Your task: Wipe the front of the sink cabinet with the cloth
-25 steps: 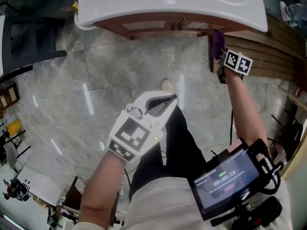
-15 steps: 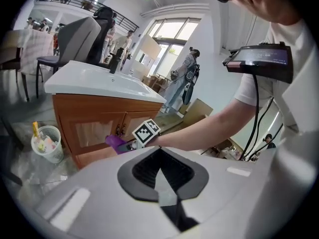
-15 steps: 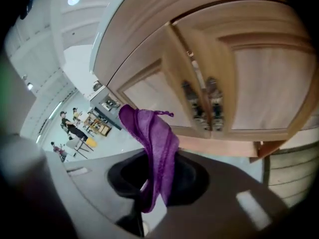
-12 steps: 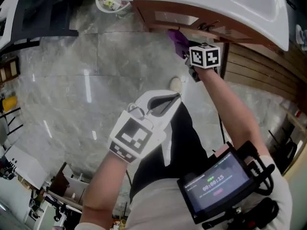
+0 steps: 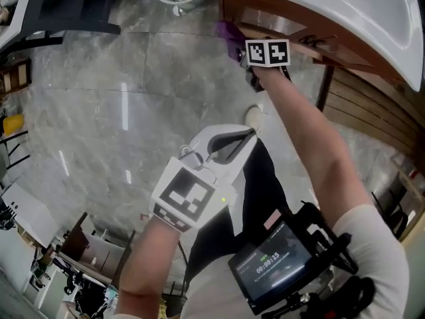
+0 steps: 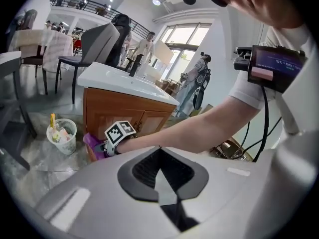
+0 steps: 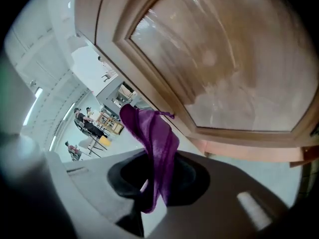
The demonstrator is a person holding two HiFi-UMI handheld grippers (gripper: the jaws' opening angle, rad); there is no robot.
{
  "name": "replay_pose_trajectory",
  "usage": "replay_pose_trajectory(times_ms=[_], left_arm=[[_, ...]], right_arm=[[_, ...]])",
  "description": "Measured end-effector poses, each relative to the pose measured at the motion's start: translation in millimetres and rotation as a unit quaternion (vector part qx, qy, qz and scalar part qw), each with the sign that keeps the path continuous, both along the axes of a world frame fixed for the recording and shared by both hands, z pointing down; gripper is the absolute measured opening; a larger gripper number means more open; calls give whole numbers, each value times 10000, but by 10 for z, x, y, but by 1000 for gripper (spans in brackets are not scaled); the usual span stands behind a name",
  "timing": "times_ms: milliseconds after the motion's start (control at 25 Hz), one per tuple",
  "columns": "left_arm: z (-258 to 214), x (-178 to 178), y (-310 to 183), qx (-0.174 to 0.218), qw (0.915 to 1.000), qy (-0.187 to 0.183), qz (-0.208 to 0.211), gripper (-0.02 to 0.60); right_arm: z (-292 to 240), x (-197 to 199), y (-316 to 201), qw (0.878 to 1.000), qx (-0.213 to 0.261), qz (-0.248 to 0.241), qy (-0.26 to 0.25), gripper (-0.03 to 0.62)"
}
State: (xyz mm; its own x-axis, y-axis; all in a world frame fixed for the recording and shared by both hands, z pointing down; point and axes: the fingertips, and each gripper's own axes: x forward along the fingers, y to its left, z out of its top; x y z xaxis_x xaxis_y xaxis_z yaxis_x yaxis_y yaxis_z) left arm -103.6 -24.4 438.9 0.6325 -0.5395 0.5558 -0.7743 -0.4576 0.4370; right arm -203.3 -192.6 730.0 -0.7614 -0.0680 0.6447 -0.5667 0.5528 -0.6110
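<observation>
Up at top centre, right gripper (image 5: pixel 244 58), clamped on cloth (image 5: pixel 229 33), faces the cabinet (image 5: pixel 282 20) just ahead; left gripper (image 5: pixel 229 143), closed empty, sits mid-frame.

Smooth pale grey left gripper (image 5: pixel 239 138), with a dark hollow (image 6: pixel 159 171) round the jaws and a black-and-white square marker cube (image 5: pixel 186 198) just behind. Same kind of cube (image 5: pixel 267 52) behind the right gripper (image 5: pixel 243 60). Further back, white short sleeve (image 5: pixel 372 244), black trousers (image 5: pixel 262 198), small black screen (image 5: pixel 272 271), black cables (image 5: pixel 332 244).
</observation>
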Motion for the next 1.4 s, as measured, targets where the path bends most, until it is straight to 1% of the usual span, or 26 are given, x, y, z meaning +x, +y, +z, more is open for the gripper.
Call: replay_pose_trajectory(times_ms=[80, 200, 360, 640, 920, 1080, 1280, 1400], left_arm=[[15, 4, -20, -1, 10000, 22, -26, 6], [35, 36, -77, 9, 10000, 72, -33, 6], [28, 69, -101, 4, 9999, 116, 29, 6], [37, 130, -127, 1, 9995, 164, 275, 6], [81, 260, -159, -48, 9985, 162, 527, 6], [67, 274, -166, -106, 9976, 156, 664, 6], [228, 554, -281, -240, 9966, 65, 787, 6], [278, 609, -323, -304, 9960, 19, 846, 6]], right_arm=[[59, -25, -48, 9997, -204, 151, -47, 83], [136, 70, -173, 9981, -366, 486, -76, 83], [178, 276, -265, 9950, -450, 889, -71, 83], [231, 651, -340, 9882, -503, 1446, -75, 83], [259, 1082, -411, 9825, -484, 1798, -19, 83], [216, 1285, -431, 9783, -480, 2015, 51, 83], [360, 1797, -551, 9732, -477, 2248, 125, 83], [411, 1996, -595, 9708, -475, 2344, 207, 83]])
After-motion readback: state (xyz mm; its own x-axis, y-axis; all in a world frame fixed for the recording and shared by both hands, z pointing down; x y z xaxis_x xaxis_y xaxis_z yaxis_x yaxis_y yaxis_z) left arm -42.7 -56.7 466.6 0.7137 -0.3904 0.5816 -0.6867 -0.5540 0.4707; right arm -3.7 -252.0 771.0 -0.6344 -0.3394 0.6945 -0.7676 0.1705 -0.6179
